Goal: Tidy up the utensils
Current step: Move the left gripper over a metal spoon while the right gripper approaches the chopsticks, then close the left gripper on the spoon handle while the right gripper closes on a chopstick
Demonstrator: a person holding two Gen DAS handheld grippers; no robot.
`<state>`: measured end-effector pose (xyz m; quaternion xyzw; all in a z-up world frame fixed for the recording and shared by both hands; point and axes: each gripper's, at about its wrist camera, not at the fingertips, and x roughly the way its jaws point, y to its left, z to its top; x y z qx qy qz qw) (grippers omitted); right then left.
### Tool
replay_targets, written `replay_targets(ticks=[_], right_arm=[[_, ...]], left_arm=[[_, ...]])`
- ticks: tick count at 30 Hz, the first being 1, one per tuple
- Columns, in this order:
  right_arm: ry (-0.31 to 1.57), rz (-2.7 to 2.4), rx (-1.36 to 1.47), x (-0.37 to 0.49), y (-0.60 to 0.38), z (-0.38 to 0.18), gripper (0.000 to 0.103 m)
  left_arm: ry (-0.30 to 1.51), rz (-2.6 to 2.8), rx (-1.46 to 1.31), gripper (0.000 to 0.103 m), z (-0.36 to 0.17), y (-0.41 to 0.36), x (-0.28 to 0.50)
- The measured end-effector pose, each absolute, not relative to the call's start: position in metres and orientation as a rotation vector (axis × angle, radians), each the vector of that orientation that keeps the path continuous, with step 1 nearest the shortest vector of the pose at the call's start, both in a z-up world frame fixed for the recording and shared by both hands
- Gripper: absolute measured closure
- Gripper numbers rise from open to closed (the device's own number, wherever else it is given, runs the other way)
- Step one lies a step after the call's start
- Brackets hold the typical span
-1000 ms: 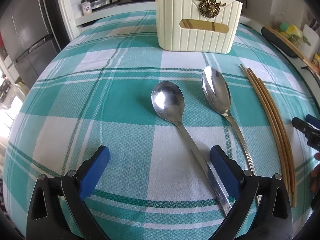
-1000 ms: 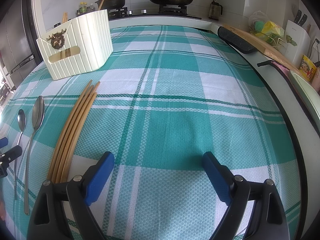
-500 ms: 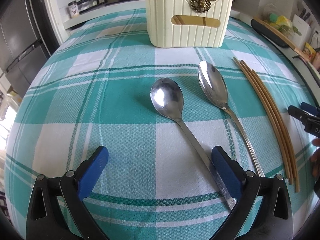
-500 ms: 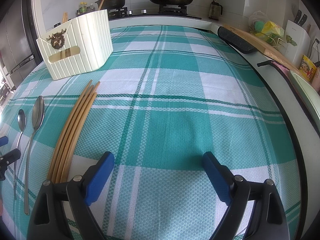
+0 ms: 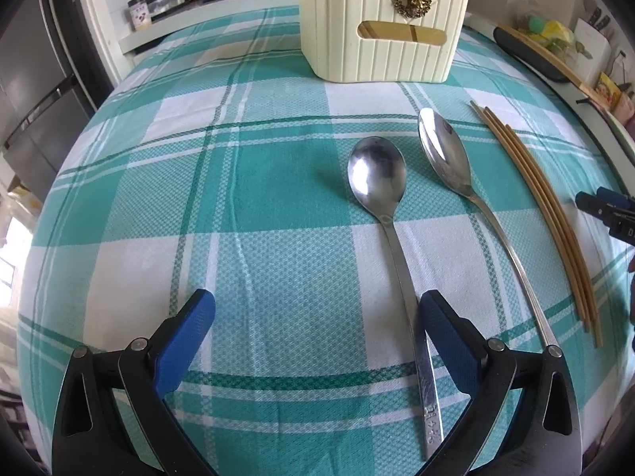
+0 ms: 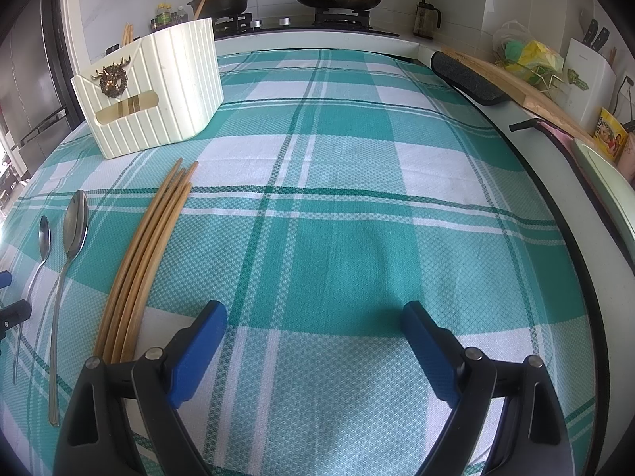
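Spoon [image 5: 391, 234] handle now beside the open left gripper's [image 5: 317, 333] right finger; pickup nears. Right gripper [image 6: 315, 341] open, idle.

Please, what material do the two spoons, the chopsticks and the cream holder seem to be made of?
Spoons: probably polished steel, with mirror-like reflections. Chopsticks: likely bamboo or wood, matte tan. Holder: seemingly moulded plastic, ribbed and cream, with a brass-coloured emblem.
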<state>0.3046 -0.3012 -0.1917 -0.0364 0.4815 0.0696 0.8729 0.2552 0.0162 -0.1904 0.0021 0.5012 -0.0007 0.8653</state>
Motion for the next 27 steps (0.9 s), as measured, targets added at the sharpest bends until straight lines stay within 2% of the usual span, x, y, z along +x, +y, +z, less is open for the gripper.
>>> replay_targets(ticks=[3,5,6,7,8,10,15,18,21,22,27], right_arm=[[1.008,0.248,0.035,0.301,-0.298,-0.176,0.013],[1.047,0.337,0.069,0.301,-0.285,-0.171,0.026],[1.079,0.372,0.068,0.302,-0.275,-0.172,0.040],[1.113,0.398,0.059,0.303,-0.266,-0.175,0.047],[1.140,0.419,0.047,0.305,-0.257,-0.179,0.049],[1.141,0.411,-0.017,0.305,-0.243,-0.184,0.065],[1.148,0.388,-0.078,0.307,-0.233,-0.183,0.069],[1.145,0.372,-0.207,0.300,-0.221,-0.183,0.069],[1.149,0.344,-0.248,0.293,-0.223,-0.181,0.076],[1.157,0.325,-0.245,0.292,-0.227,-0.181,0.082],[1.199,0.281,-0.230,0.286,-0.256,-0.178,0.082]], left_arm=[[1.042,-0.009,0.006,0.000,-0.191,0.019,0.253],[1.038,-0.008,0.009,0.000,-0.191,0.019,0.253],[1.038,-0.007,0.007,0.000,-0.191,0.019,0.253],[1.037,-0.006,0.007,0.000,-0.191,0.019,0.254],[1.036,-0.006,0.008,0.000,-0.191,0.019,0.254],[1.035,-0.008,0.008,0.000,-0.191,0.020,0.252],[1.028,-0.011,0.012,0.000,-0.191,0.020,0.249],[1.024,-0.008,0.015,0.000,-0.191,0.019,0.249],[1.032,-0.018,0.023,0.000,-0.190,0.022,0.248],[1.035,-0.017,0.030,0.000,-0.190,0.024,0.248],[1.062,0.039,0.000,0.000,-0.189,0.053,0.253]])
